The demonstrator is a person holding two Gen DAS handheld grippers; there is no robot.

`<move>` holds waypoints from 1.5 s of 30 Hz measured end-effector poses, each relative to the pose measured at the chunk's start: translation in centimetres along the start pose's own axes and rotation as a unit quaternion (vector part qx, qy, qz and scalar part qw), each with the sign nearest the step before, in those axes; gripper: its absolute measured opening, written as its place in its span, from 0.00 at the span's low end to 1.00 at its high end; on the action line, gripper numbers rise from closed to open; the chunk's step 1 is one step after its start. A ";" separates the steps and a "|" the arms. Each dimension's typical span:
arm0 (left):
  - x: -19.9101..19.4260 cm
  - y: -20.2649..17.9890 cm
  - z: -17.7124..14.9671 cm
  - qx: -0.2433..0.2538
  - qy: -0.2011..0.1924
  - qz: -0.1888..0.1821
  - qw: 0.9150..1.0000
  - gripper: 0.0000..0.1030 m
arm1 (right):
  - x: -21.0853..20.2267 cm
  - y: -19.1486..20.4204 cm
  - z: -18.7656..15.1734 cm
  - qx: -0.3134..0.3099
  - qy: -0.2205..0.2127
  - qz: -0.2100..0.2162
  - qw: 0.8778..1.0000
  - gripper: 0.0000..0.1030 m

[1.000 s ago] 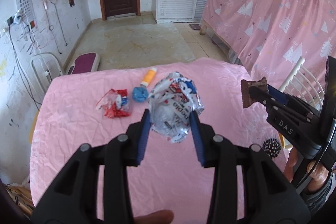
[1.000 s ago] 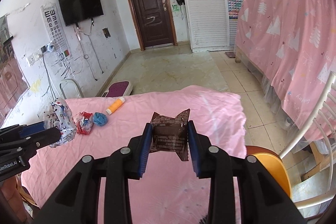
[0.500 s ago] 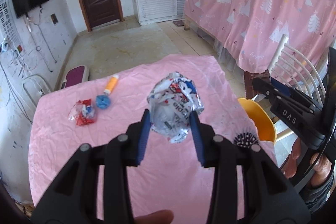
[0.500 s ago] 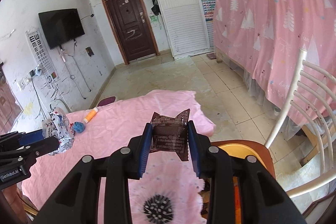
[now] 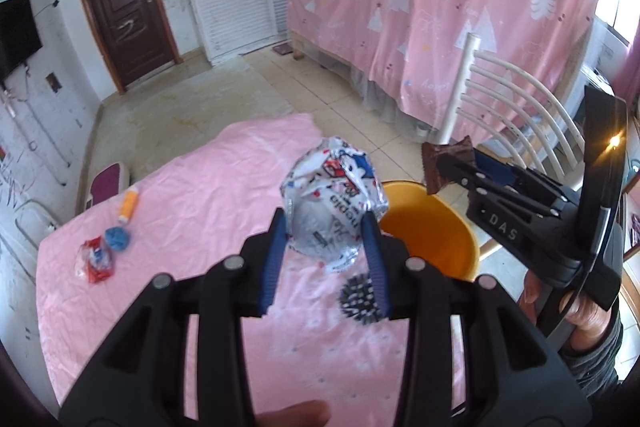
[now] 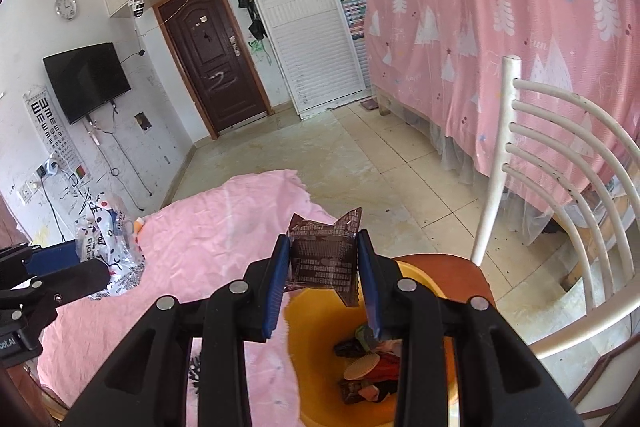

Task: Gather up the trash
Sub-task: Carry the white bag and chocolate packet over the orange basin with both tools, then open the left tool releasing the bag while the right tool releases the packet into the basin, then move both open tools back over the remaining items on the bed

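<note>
My left gripper [image 5: 326, 227] is shut on a crumpled white wrapper [image 5: 332, 203] with red and blue print, held above the pink table's right side beside the orange bin [image 5: 432, 227]. The same wrapper [image 6: 108, 239] shows at the left of the right wrist view. My right gripper [image 6: 323, 251] is shut on a brown wrapper [image 6: 324, 255], held over the near rim of the orange bin [image 6: 316, 339], which holds several scraps. That brown wrapper [image 5: 446, 163] and the right gripper [image 5: 452, 167] also appear above the bin in the left wrist view.
On the pink tablecloth [image 5: 192, 195] lie a red-white wrapper [image 5: 94, 261], a blue crumpled ball [image 5: 117, 238], an orange tube [image 5: 129, 205] and a black spiky ball [image 5: 358, 301]. A white chair [image 6: 560, 195] carries the bin. A pink curtain [image 6: 500, 27] hangs at the right.
Both grippers have swung right across the table with their wrappers still held. The orange bin and white chair have come into view, and the right gripper now hangs over the bin.
</note>
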State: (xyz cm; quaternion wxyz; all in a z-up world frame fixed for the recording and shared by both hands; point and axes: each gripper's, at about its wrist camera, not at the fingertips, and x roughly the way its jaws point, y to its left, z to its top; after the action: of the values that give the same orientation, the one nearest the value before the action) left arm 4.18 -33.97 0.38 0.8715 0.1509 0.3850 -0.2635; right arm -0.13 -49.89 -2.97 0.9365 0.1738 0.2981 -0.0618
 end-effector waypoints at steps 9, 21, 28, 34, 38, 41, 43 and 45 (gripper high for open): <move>3.9 -5.2 1.7 0.038 0.029 -0.027 0.999 0.35 | -0.3 -3.5 -0.1 0.022 -0.006 -0.012 1.000 0.23; 7.7 -7.9 2.2 0.052 0.065 -0.025 0.996 0.46 | 1.2 -6.2 -0.5 0.042 0.009 -0.008 0.999 0.23; 7.9 -7.3 2.1 0.045 0.067 -0.021 0.996 0.49 | 1.7 -6.3 -0.4 0.044 0.018 -0.004 0.999 0.23; 6.9 -5.7 2.2 0.031 0.059 -0.023 0.998 0.49 | 1.9 -5.6 -0.2 0.038 0.025 -0.005 0.999 0.26; 5.9 -4.4 2.0 0.021 0.051 -0.025 0.998 0.50 | 1.9 -4.7 0.0 0.032 0.029 -0.008 0.999 0.31; 5.1 -3.3 1.7 0.012 0.044 -0.025 0.999 0.51 | 1.9 -3.7 0.2 0.024 0.028 -0.010 0.999 0.33; 4.6 -2.4 1.6 0.005 0.039 -0.026 0.999 0.51 | 1.8 -3.1 0.3 0.018 0.028 -0.013 0.999 0.38; 4.2 -1.7 1.5 -0.001 0.034 -0.026 0.999 0.51 | 1.7 -2.4 0.4 0.013 0.027 -0.015 0.999 0.39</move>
State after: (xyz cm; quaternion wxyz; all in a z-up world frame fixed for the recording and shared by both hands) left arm 6.45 -37.48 -1.88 0.8509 0.1488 0.4188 -0.2802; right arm 0.96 -52.24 -4.37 0.9246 0.1835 0.3251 -0.0750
